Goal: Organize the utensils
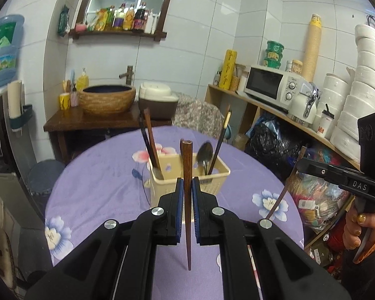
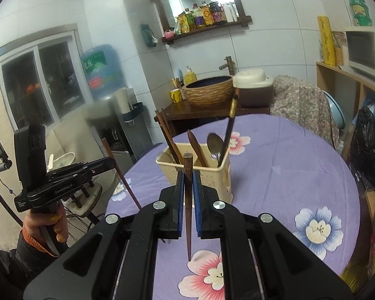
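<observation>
**Both tongs clamped on a chopstick, above the table**

Your left tongs (image 1: 187,187) are closed tight on a dark wooden chopstick (image 1: 187,200), held upright, its tapered tip hanging free over the cloth. Your right tongs (image 2: 187,187) pinch a second wooden chopstick (image 2: 187,200) the same way. Just beyond both stands the cream plastic holder (image 1: 187,177), slotted and boxy, already carrying chopsticks and a metal spoon (image 1: 204,153). Around the holder the round table (image 1: 100,187) lies open, its purple flowered cloth smooth to the edge. Past the holder sits a woven-look basin (image 1: 107,98).
</observation>
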`<state>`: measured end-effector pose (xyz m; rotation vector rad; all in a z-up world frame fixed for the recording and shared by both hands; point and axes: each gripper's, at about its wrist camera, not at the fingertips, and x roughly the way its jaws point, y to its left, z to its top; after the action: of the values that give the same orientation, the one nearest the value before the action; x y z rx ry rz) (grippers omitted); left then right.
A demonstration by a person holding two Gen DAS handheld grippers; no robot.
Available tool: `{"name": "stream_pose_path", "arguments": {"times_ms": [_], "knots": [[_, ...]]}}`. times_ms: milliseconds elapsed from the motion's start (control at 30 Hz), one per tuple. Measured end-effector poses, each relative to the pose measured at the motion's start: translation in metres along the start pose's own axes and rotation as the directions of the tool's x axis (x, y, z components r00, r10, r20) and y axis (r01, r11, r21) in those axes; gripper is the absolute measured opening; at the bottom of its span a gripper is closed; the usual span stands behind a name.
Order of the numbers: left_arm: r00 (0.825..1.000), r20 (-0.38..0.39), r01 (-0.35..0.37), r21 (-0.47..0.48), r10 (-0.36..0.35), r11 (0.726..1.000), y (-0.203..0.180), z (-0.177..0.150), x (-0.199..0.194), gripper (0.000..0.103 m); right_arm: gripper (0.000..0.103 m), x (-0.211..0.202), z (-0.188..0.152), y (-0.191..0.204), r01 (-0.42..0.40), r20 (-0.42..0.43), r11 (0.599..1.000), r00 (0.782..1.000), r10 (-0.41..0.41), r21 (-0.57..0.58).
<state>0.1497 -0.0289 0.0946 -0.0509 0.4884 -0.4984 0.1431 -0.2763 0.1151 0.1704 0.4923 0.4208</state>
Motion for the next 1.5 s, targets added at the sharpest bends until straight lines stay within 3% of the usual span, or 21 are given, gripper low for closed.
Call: {"name": "stream_pose_path", "arguments": {"times_ms": [167,300,433,567,733,867,1067,1133,1167,1200,1233,1267,1300,1333,1433,1500], "knots": [[0.993,0.114,-0.012,0.062,0.005,0.998,-0.013,0.061,-0.023,0.008,0.008,-0.014,0.061,0.008,-0.028,0.089,1.0,0.996,0.028,-0.006],[0.987,0.161,-0.029,0.057,0.019,0.998,-0.015,0.104,-0.019,0.008,0.008,-0.018,0.114,0.013,0.007,0.168,1.0,0.986,-0.007,0.0],[0.984,0.166,-0.075,0.028,0.069,0.997,-0.01,0.128,0.01,0.008,0.008,-0.001,0.137,0.015,0.098,0.193,0.995,0.977,-0.094,-0.01],[0.984,0.149,-0.102,-0.001,0.101,0.995,-0.001,0.119,0.037,0.008,0.008,0.033,0.122,0.007,0.165,0.169,0.986,0.972,-0.161,-0.008],[0.991,0.064,-0.116,-0.028,0.117,0.993,0.01,0.084,0.072,0.008,0.008,0.071,0.085,-0.007,0.184,0.104,0.983,0.978,-0.183,0.007],[0.993,0.008,-0.119,-0.039,0.12,0.992,0.017,0.056,0.088,0.008,0.008,0.088,0.066,-0.015,0.188,0.064,0.982,0.98,-0.188,0.019],[0.992,-0.044,-0.12,-0.041,0.118,0.992,0.02,0.04,0.101,0.008,0.008,0.097,0.054,-0.024,0.185,0.045,0.982,0.981,-0.187,0.04],[0.992,-0.042,-0.121,-0.052,0.119,0.991,0.023,0.039,0.102,0.008,0.01,0.097,0.052,-0.026,0.187,0.048,0.981,0.981,-0.189,0.042],[0.993,-0.042,-0.115,-0.056,0.113,0.992,0.024,0.038,0.101,0.009,0.017,0.097,0.053,-0.026,0.19,0.048,0.981,0.98,-0.192,0.042],[0.994,-0.039,-0.107,-0.056,0.105,0.993,0.024,0.038,0.1,0.012,0.039,0.095,0.052,-0.027,0.191,0.053,0.98,0.98,-0.194,0.046],[0.994,-0.033,-0.104,-0.053,0.102,0.993,0.024,0.037,0.097,0.026,0.053,0.092,0.051,-0.027,0.19,0.063,0.981,0.979,-0.193,0.051],[0.994,-0.025,-0.105,-0.052,0.104,0.993,0.024,0.036,0.095,0.038,0.073,0.086,0.049,-0.026,0.194,0.093,0.979,0.976,-0.199,0.057],[0.993,-0.001,-0.115,-0.053,0.115,0.992,0.024,0.035,0.087,0.065,0.075,0.08,0.047,-0.024,0.205,0.115,0.977,0.971,-0.21,0.053],[0.992,0.026,-0.122,-0.057,0.124,0.991,0.024,0.033,0.081,0.079,0.075,0.075,0.045,-0.022,0.212,0.128,0.977,0.968,-0.215,0.039],[0.988,0.104,-0.108,-0.065,0.114,0.992,0.022,0.025,0.057,0.095,0.082,0.063,0.038,-0.015,0.21,0.155,0.978,0.965,-0.21,0.011],[0.986,0.14,-0.085,-0.057,0.093,0.995,0.019,0.016,0.042,0.098,0.097,0.051,0.03,-0.011,0.226,0.185,0.974,0.957,-0.223,0.005]]}}
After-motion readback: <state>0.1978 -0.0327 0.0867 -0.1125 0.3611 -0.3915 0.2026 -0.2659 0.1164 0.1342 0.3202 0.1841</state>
